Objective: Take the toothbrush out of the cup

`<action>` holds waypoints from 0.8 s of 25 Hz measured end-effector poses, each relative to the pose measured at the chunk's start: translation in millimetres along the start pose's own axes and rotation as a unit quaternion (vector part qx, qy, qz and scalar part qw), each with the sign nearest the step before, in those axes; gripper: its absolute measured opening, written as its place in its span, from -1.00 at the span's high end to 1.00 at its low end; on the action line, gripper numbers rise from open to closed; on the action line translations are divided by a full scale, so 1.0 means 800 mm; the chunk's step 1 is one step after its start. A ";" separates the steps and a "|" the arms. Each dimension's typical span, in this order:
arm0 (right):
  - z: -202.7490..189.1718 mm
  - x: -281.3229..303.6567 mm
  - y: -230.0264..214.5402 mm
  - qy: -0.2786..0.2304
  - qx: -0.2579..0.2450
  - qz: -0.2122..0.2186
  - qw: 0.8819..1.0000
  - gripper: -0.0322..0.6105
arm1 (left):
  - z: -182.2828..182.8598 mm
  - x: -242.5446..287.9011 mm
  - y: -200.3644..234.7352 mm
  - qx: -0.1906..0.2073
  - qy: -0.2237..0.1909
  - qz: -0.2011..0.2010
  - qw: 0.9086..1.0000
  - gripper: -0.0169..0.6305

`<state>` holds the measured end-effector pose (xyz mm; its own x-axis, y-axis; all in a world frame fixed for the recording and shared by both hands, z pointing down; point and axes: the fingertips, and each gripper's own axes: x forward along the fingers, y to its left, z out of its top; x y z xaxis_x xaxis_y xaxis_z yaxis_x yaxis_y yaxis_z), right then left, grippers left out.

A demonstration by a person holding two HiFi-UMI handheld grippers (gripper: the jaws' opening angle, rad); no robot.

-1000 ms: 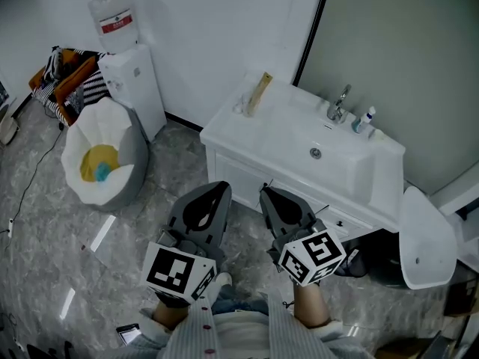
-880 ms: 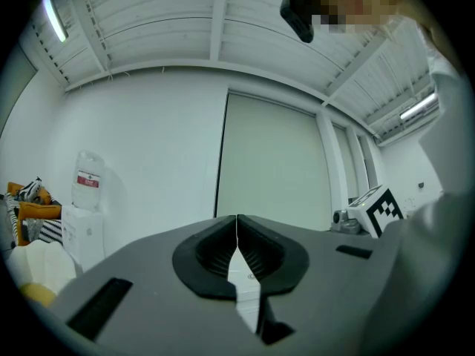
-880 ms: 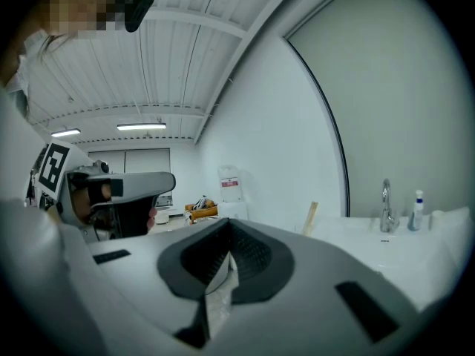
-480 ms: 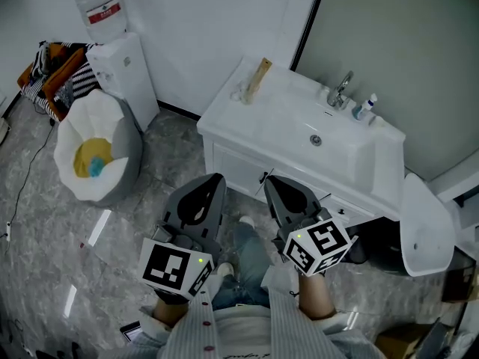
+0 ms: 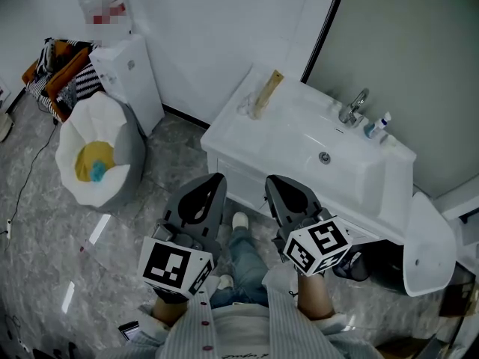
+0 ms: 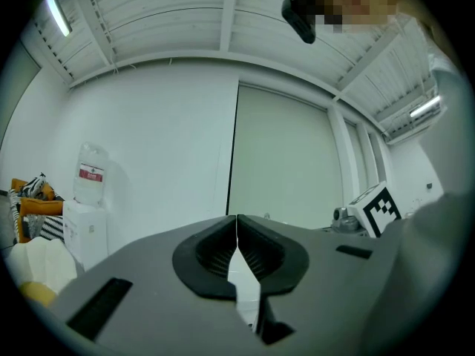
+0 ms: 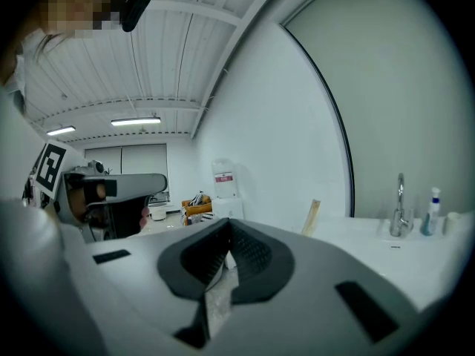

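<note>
A tan toothbrush [image 5: 267, 93] stands tilted in a small clear cup [image 5: 245, 110] on the far left corner of the white washbasin counter [image 5: 239, 137]. In the right gripper view the toothbrush [image 7: 312, 217] shows as a pale stick beyond the jaws. My left gripper [image 5: 213, 180] and right gripper [image 5: 275, 182] are held side by side in front of the cabinet, well short of the cup. Both are shut with nothing between their jaws. In their own views the left gripper [image 6: 237, 232] and right gripper [image 7: 228, 237] jaws meet in a closed line.
A faucet [image 5: 355, 107] and a small bottle [image 5: 378, 124] stand at the back of the basin. To the left are a water dispenser [image 5: 127, 73], a white beanbag seat [image 5: 101, 152] and a cluttered chair [image 5: 52, 69]. A white bin [image 5: 426, 245] stands at the right.
The person has stepped toward the washbasin, with a leg and shoe now showing between the grippers. Both grippers came forward together and stayed shut.
</note>
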<state>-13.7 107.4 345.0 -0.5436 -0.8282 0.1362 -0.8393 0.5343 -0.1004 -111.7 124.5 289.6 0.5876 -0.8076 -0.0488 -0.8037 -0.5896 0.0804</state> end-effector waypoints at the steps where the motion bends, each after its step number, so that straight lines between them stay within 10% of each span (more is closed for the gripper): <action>1: 0.001 0.010 -0.007 0.002 0.000 0.001 1.000 0.87 | -0.001 0.010 0.007 -0.001 0.001 0.001 1.000 0.89; 20: 0.063 0.207 -0.193 0.022 0.005 0.022 1.000 0.86 | 0.015 0.265 0.117 -0.005 0.012 0.016 1.000 0.89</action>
<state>26.1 -120.9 333.4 -0.5802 -0.7957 0.1740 -0.8145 0.5681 -0.1179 -63.1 -102.2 274.9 0.5635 -0.8258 -0.0222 -0.8214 -0.5630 0.0918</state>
